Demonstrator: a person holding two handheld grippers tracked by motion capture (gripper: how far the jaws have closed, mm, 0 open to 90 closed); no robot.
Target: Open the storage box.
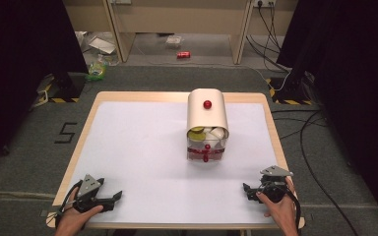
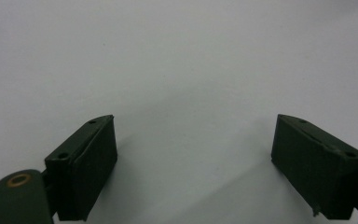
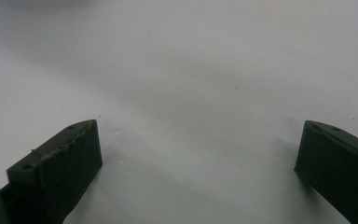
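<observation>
White-topped table [image 1: 142, 147] carries a cream container [image 1: 207, 118].

Inside the cream bread-bin-like box [image 1: 207, 115] at the table's [image 1: 128, 147] far centre, pale and yellow items crowd the opening, too small to identify. The red pieces in front of the box blur together. Near the table's front edge, both forearms are cut off by the frame's bottom.
</observation>
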